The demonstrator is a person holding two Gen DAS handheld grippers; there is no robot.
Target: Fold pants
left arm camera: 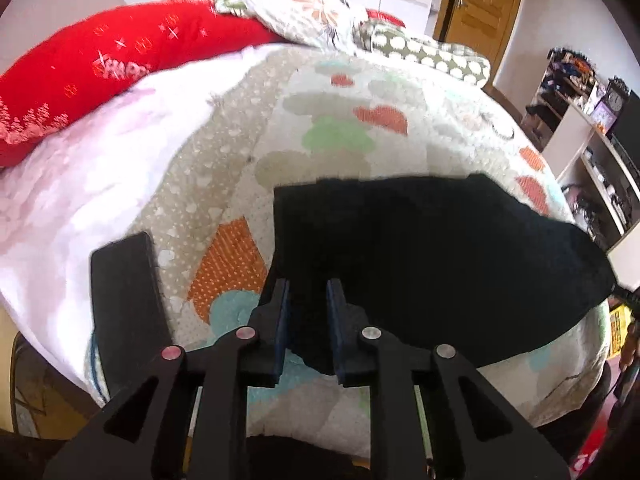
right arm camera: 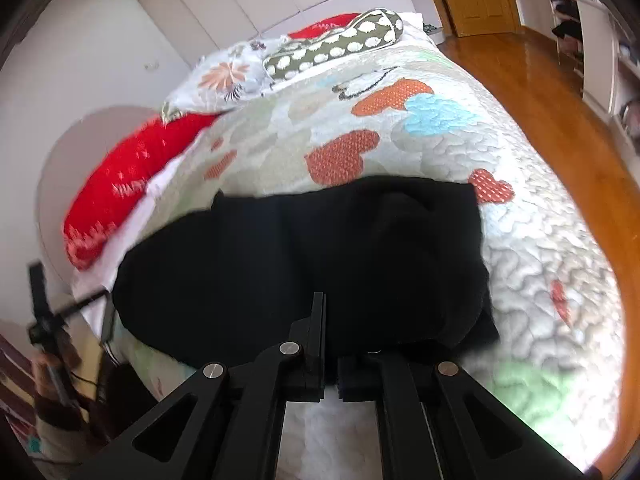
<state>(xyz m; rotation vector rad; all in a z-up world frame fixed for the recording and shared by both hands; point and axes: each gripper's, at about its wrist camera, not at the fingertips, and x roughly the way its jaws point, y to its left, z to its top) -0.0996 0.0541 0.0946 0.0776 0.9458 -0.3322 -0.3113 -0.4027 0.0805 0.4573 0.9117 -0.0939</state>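
Observation:
The black pants (left arm camera: pixel 424 256) lie spread on the quilted bed, partly folded into a broad dark shape; they also fill the middle of the right wrist view (right arm camera: pixel 304 272). My left gripper (left arm camera: pixel 308 292) has its fingers a narrow gap apart with the pants' near left edge between them; whether they pinch the cloth is unclear. My right gripper (right arm camera: pixel 330 320) is closed on the pants' near edge, its right finger hidden under the cloth.
A patterned quilt (left arm camera: pixel 340 120) covers the bed. A red pillow (left arm camera: pixel 100 76), a floral pillow (left arm camera: pixel 304 12) and a spotted green bolster (right arm camera: pixel 340 44) lie at the head. A flat black object (left arm camera: pixel 124 288) lies at left. Shelves (left arm camera: pixel 592 128) and wooden floor (right arm camera: pixel 560 112) are to the right.

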